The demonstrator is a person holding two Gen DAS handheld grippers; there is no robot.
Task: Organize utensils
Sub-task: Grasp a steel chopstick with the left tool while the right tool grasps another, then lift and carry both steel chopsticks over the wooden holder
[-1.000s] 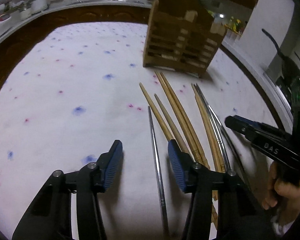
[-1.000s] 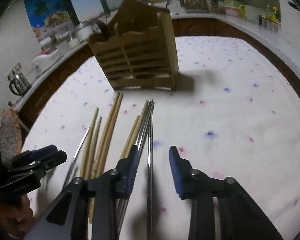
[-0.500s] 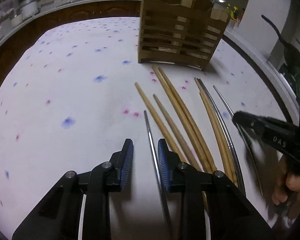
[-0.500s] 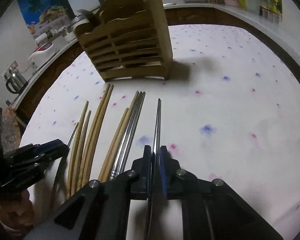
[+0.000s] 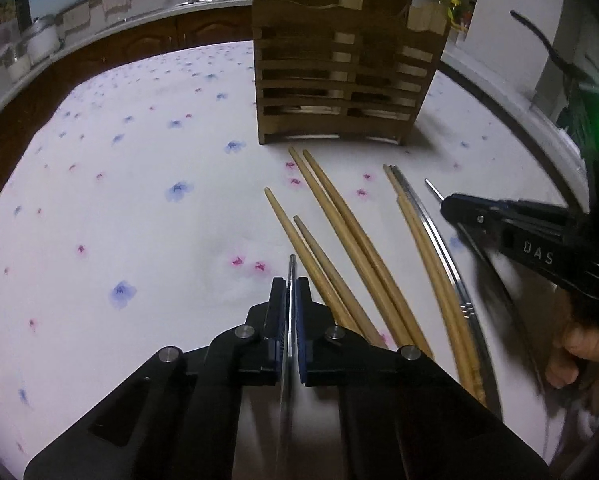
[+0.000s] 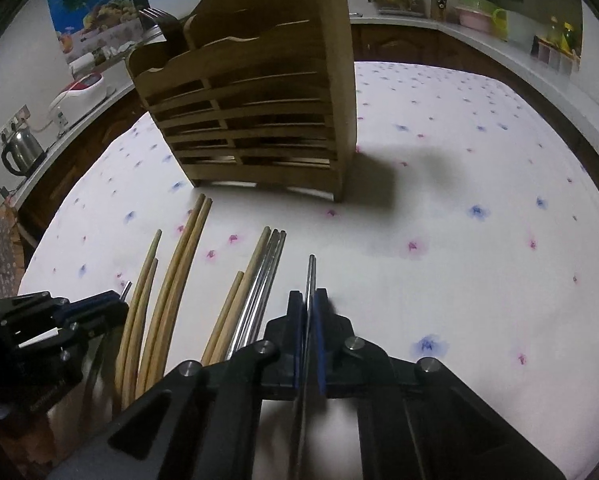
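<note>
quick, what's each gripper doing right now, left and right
Left gripper: closed, pinching a metal chopstick.
Right gripper: closed, pinching another metal chopstick.

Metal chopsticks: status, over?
Left hand-held gripper shut on one metal chopstick. Right hand-held gripper shut on another. Wooden holder ahead, path clear.

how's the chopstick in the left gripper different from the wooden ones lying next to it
The metal chopstick is thin, silvery and clamped between the left gripper's pads; the wooden chopsticks are thicker, tan and lie loose on the tablecloth. The metal one sits alone, the wooden ones lie side by side. All point roughly toward the wooden holder.
</note>
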